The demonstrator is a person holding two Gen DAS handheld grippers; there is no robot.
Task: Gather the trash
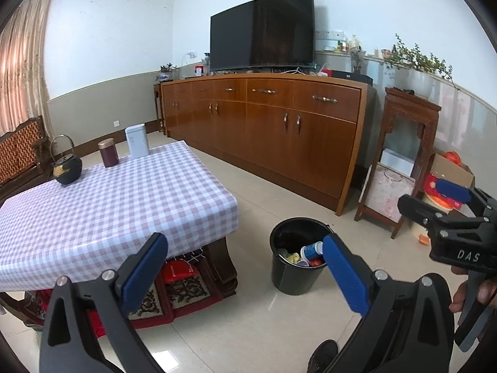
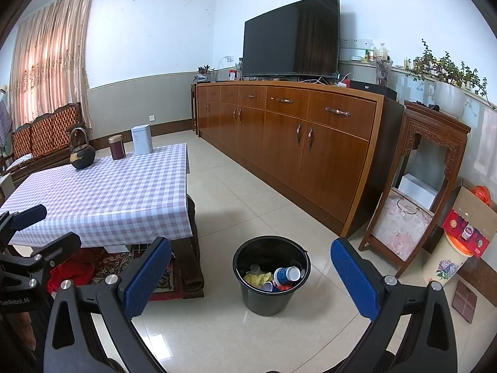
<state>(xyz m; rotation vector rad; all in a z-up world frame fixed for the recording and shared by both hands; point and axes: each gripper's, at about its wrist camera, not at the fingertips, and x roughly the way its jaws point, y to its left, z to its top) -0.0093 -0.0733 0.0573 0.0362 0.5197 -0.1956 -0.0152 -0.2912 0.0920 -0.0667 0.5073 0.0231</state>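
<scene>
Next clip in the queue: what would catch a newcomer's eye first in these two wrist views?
Most likely the black bucket on the tiled floor beside the checkered table, already holding a blue-and-white paper cup and yellow scraps. Next, the dark TV on the long wooden sideboard along the far wall. The left gripper and right gripper frame the bucket, jaws wide open and empty.

Wide-open right tongs (image 2: 248, 267) above black bin (image 2: 270, 301) of paper cups (image 2: 287, 275).
</scene>
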